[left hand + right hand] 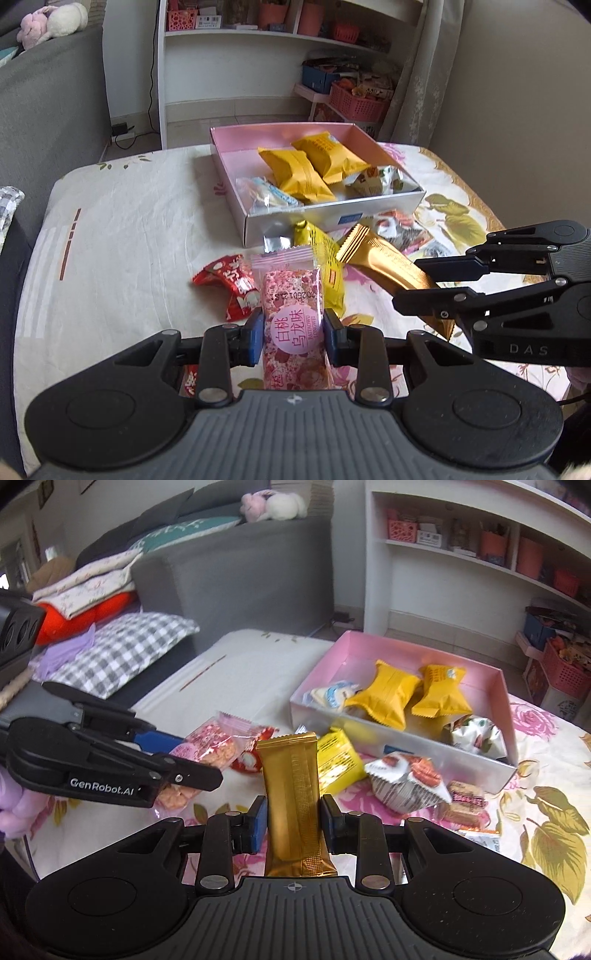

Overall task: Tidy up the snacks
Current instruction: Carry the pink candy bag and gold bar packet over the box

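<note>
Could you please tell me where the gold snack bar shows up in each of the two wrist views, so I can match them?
Left wrist view: the gold snack bar lies slantwise at right of centre, clamped in the right gripper.
Right wrist view: it stands upright at bottom centre, between that gripper's own fingers.
Shared landmark: the pink-lined box, beyond the bar in both views.

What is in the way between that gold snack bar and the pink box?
Nothing visible blocks it. The right tool grips the gold bar above the loose snacks, and the pink box is open-topped.
</note>
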Demonstrator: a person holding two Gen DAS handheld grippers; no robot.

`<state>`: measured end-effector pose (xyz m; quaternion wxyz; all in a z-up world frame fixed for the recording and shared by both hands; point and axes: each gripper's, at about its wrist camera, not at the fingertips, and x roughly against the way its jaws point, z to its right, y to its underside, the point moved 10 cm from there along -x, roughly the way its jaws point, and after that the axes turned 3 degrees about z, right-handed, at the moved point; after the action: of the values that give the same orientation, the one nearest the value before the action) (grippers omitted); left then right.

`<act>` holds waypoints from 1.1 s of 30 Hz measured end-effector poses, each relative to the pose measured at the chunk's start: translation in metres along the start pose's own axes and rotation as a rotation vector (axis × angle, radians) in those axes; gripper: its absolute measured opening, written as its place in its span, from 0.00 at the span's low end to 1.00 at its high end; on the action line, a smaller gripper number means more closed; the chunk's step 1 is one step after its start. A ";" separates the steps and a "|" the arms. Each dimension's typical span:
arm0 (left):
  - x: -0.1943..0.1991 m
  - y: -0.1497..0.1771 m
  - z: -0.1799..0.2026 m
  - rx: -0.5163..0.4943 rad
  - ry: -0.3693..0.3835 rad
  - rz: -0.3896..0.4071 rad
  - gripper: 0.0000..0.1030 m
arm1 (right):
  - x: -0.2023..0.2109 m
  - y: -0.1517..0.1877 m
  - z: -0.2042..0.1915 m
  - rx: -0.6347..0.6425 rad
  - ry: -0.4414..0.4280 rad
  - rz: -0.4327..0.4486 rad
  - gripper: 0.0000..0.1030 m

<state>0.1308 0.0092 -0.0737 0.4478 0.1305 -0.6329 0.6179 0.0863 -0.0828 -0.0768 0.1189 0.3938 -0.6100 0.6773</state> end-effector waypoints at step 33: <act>-0.042 -0.092 0.004 0.141 -0.035 0.123 0.28 | 0.004 -0.081 0.112 -0.401 0.104 0.171 0.28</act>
<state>0.2188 -0.0296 -0.0422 0.3877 0.1333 -0.6025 0.6848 0.1790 -0.1686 -0.0211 0.1681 0.2737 -0.7566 0.5696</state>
